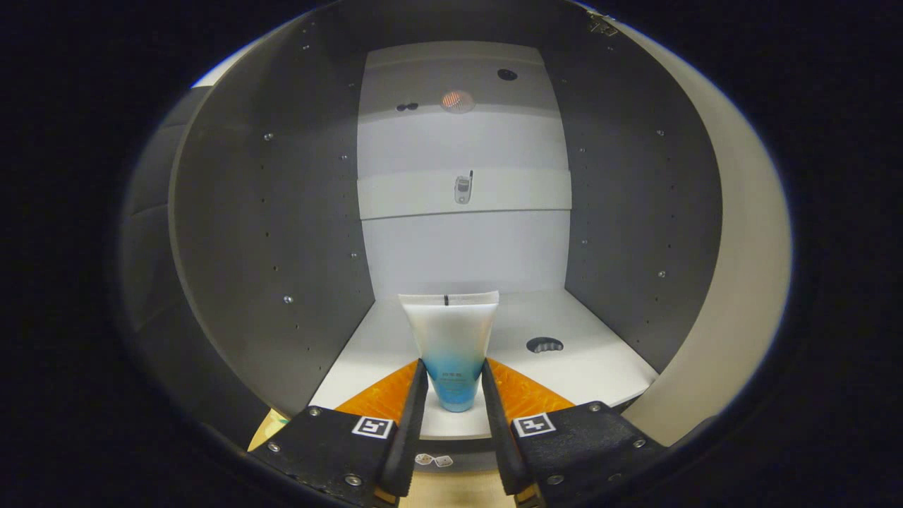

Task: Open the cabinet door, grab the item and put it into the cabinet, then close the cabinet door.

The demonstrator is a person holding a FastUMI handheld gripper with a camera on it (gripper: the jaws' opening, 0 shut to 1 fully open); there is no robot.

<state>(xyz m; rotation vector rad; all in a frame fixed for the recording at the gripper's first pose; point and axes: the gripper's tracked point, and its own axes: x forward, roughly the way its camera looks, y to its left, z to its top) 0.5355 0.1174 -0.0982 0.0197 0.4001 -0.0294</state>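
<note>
Gripper view | jaws clamped on the blue-white tube (451, 346) between them | cabinet (282, 233) open, shelf (600, 367) just ahead | placing step, guessing next: set it down, let go

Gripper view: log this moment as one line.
door: open | gripper: shut on tube | tube: upright, crimp up, at cabinet shelf front edge | release: not yet

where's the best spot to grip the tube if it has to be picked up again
Grip the tube low on its round blue end, coming straight from the front as the fingers do now, one each side. It stands cap-down on the cabinet floor; the wide crimped top is flat and floppier.
</note>
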